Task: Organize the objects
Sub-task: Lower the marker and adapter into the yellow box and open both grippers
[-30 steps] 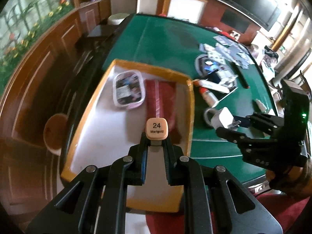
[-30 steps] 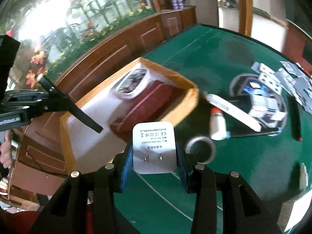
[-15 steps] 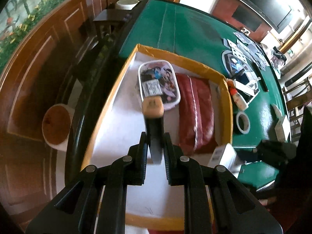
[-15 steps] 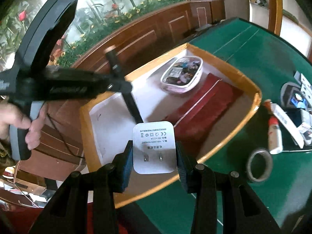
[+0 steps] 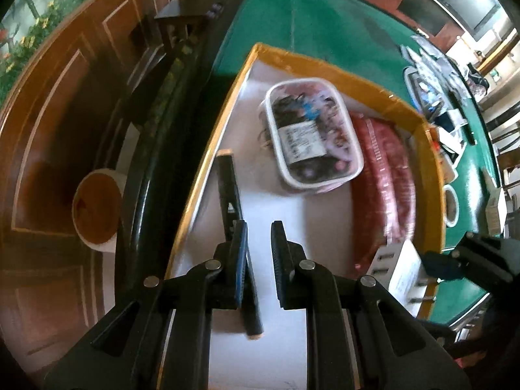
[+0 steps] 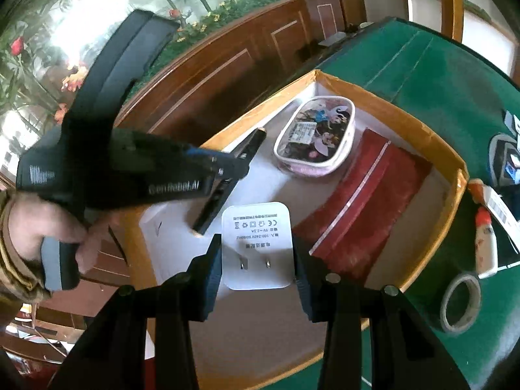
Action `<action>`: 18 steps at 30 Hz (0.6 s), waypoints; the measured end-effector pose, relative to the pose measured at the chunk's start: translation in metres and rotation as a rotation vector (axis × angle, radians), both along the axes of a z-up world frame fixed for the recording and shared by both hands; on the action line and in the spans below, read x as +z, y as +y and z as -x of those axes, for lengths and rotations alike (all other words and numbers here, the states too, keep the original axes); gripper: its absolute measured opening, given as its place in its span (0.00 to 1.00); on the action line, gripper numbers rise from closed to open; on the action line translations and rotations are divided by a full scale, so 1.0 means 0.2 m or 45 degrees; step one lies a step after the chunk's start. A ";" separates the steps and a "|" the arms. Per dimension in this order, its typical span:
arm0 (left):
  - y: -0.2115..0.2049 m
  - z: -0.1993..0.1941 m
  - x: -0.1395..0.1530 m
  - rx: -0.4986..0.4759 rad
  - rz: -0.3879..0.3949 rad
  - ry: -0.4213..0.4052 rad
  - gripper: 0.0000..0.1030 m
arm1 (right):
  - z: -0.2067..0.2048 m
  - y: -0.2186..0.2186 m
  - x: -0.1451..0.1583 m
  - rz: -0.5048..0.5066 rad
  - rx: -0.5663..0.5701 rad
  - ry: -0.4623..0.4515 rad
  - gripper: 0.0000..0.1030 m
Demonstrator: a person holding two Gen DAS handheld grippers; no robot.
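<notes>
Fingers of our left gripper stand close together and pinch a black marker pen with tan end caps. The pen has swung slantwise in the grip. It runs along the inner side of one finger, with its far end up by the left wall of the box and its near end back between the finger bases.

Our right gripper is clamped on a white square plug-in charger. The charger's flat face is turned to the camera, showing grey printed text and two short metal prongs. It hangs over the near end of the box, just beside the red pouch.

We see a shallow cardboard box with an orange-brown rim and a white inside. In it lie a clear rounded plastic case with a cartoon print and a white label and a flat red pouch with a pale stripe, side by side.

The box sits at the edge of a green felt table. To its right on the felt lie a roll of pale tape and a small white bottle with an orange cap.

Brown wood panelling lines the room below greenery with red and yellow flowers. A bare hand grasps the left gripper's handle.
</notes>
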State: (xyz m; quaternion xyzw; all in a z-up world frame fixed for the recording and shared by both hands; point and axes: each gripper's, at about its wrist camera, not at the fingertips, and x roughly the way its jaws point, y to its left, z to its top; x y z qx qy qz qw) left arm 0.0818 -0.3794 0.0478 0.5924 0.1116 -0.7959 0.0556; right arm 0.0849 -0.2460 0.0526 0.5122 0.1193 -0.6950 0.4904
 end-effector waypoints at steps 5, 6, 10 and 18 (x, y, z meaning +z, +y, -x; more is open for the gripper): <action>-0.04 0.00 -0.01 0.002 0.022 0.011 0.14 | 0.04 -0.11 -0.04 -0.025 0.005 -0.011 0.39; -0.04 0.00 -0.02 0.001 0.029 0.004 0.14 | 0.05 -0.14 -0.05 -0.033 0.009 -0.009 0.39; -0.07 -0.01 -0.05 0.024 -0.020 0.002 0.14 | 0.08 -0.21 -0.10 -0.070 0.013 -0.002 0.39; -0.07 0.00 -0.04 0.032 -0.001 0.015 0.14 | 0.16 -0.26 -0.17 -0.166 -0.030 0.074 0.39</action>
